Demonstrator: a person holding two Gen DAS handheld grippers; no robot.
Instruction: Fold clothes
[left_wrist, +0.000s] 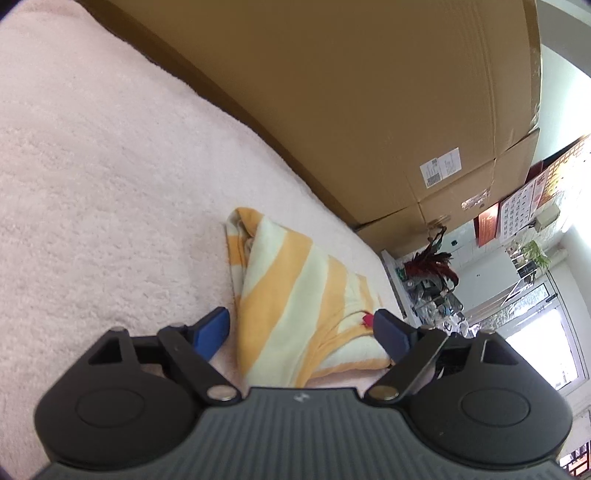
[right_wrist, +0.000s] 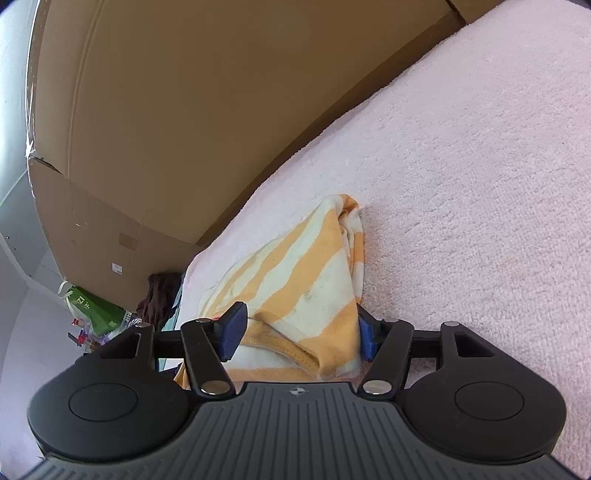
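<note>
My left gripper (left_wrist: 301, 328) stands wide, blue pads spread apart over the pale pink fleecy blanket (left_wrist: 92, 166). Between them lies the yellow-and-cream striped garment (left_wrist: 295, 291), folded into a compact bundle on the blanket; the left pad sits clear of the cloth, and the right pad is at the garment's near edge by a small red tag (left_wrist: 367, 319), though I cannot tell if it touches. From the right wrist view, my right gripper (right_wrist: 299, 332) is parted to about a middling width, and the same garment (right_wrist: 306, 273) fills the gap. Its folded edge bulges between the pads, and both pads sit right against the cloth; I cannot tell whether they press on it. The bundle tapers away from me toward a bunched far end. A large brown cardboard box (left_wrist: 351, 92) stands along the far edge of the blanket, with a white shipping label (left_wrist: 439, 167) on its side. In the right wrist view, beyond the blanket's end, I see a green bag (right_wrist: 94, 310) and some dark cloth (right_wrist: 159, 299) lower down.
</note>
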